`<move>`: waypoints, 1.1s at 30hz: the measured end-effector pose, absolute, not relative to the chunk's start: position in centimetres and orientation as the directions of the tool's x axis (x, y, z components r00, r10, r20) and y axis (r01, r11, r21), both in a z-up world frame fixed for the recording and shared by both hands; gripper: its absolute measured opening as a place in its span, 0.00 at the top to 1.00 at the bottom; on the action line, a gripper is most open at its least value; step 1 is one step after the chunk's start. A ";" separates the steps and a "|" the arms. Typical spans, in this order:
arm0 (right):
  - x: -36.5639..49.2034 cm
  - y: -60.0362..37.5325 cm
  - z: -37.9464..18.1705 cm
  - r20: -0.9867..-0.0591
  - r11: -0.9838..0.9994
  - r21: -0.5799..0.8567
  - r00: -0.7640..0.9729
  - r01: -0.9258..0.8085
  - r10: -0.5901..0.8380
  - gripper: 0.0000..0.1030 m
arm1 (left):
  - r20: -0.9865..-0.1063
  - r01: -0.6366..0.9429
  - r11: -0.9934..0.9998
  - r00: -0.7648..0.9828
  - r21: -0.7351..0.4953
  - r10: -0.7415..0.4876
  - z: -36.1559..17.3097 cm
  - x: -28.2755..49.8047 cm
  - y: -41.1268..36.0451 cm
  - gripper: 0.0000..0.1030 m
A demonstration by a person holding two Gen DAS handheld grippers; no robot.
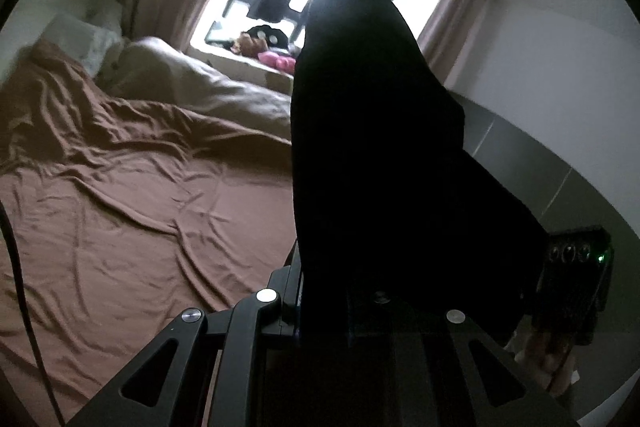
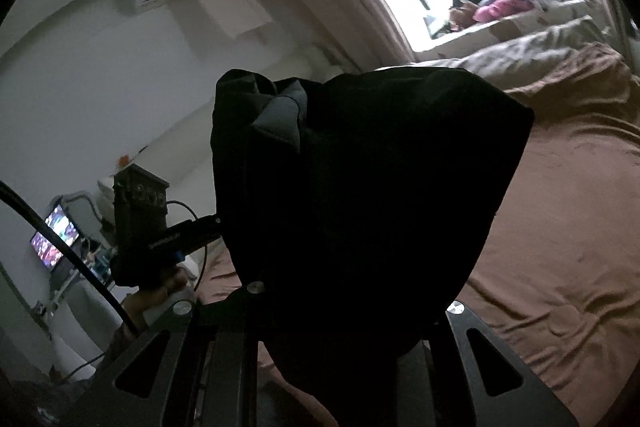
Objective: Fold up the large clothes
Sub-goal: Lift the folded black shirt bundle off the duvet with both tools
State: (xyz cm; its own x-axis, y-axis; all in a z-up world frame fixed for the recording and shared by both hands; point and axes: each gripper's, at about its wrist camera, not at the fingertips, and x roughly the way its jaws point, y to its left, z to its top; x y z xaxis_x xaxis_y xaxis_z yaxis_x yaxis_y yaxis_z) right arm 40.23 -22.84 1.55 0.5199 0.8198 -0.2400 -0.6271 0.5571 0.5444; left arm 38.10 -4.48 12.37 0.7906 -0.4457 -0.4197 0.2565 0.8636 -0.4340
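Note:
A large black garment [image 1: 380,155] hangs in the air above the bed [image 1: 120,195], held up by both grippers. In the left wrist view it covers my left gripper [image 1: 324,291]; the fingers are hidden under the cloth and seem shut on it. In the right wrist view the same black garment [image 2: 360,195] drapes over my right gripper [image 2: 340,307] and hides its fingers, which also seem shut on the cloth. A grey inner fold [image 2: 280,123] shows near its top. The other gripper shows at the side in each view [image 1: 576,267] [image 2: 140,215].
The bed has a wrinkled brown sheet [image 2: 560,227] and a beige duvet [image 1: 208,87] bunched at the far end. A window sill with pink things [image 1: 276,61] lies beyond. A lit screen [image 2: 54,239] stands on a desk at the left. A cable [image 1: 24,307] hangs nearby.

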 end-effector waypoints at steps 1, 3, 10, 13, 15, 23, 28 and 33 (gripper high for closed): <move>40.3 -22.3 1.5 -0.239 0.552 0.541 0.514 -0.634 0.824 0.85 | -0.416 0.250 0.865 0.797 -0.434 -0.439 12.6 37.7 -3.8 0.86; 41.7 -20.9 1.6 -0.235 0.541 0.537 0.501 -0.647 0.833 0.85 | -0.409 0.235 0.869 0.808 -0.436 -0.424 13.2 36.6 -2.0 0.86; 43.4 -16.2 2.0 -0.225 0.493 0.519 0.445 -0.699 0.867 0.85 | -0.382 0.175 0.886 0.854 -0.430 -0.354 14.5 33.0 4.9 0.86; 44.5 -13.4 2.2 -0.230 0.475 0.512 0.419 -0.716 0.878 0.85 | -0.385 0.145 0.894 0.865 -0.423 -0.322 14.8 31.9 7.7 0.86; 45.0 -11.5 2.2 -0.232 0.460 0.509 0.398 -0.728 0.887 0.85 | -0.383 0.122 0.896 0.873 -0.426 -0.301 14.9 31.2 10.1 0.86; 46.6 -3.3 2.8 -0.244 0.400 0.491 0.319 -0.774 0.916 0.85 | -0.378 0.026 0.907 0.904 -0.421 -0.201 14.7 28.1 20.0 0.86; 48.3 2.7 3.1 -0.242 0.350 0.488 0.261 -0.800 0.934 0.85 | -0.376 -0.034 0.912 0.917 -0.410 -0.134 14.3 26.2 26.3 0.86; 49.3 9.4 3.0 -0.254 0.306 0.479 0.204 -0.823 0.946 0.85 | -0.370 -0.099 0.911 0.927 -0.401 -0.062 13.7 23.8 32.9 0.86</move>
State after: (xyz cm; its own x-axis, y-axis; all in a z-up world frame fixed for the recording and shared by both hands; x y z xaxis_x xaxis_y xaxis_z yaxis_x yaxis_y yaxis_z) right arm 49.31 9.43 2.97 0.2038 0.9456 -0.2535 -0.8231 0.3057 0.4787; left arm 23.84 32.93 13.74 0.9270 -0.0621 -0.3700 -0.0991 0.9106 -0.4013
